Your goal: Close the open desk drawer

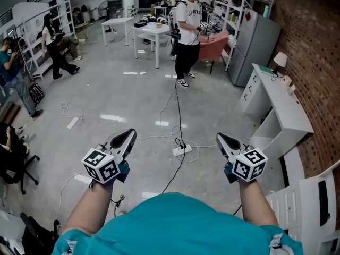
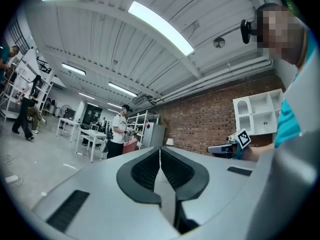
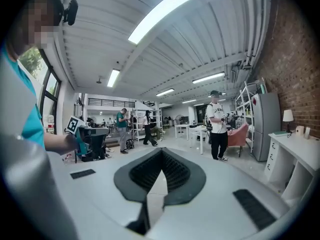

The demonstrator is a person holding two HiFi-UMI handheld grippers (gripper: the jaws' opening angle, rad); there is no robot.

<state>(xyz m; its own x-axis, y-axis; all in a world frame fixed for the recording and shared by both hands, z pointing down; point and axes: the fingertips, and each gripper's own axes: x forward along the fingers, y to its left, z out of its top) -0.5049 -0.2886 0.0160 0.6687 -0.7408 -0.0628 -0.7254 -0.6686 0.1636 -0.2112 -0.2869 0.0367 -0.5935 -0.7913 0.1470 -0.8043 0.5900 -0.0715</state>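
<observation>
Left gripper (image 1: 129, 135) and right gripper (image 1: 220, 137) are hovering in the lower middle of the head view, above the floor (image 1: 117, 94); both sets of jaws are sitting pressed together, gripping nothing (each gripper view is showing the pads meeting); white worktop (image 1: 284, 108) with its drawers (image 1: 248, 92) is standing at the right of the frame against the brick wall (image 1: 313, 41), well apart from both grippers; which drawer is open, cannot tell; power strip (image 1: 181, 150) is lying between the grippers.
</observation>
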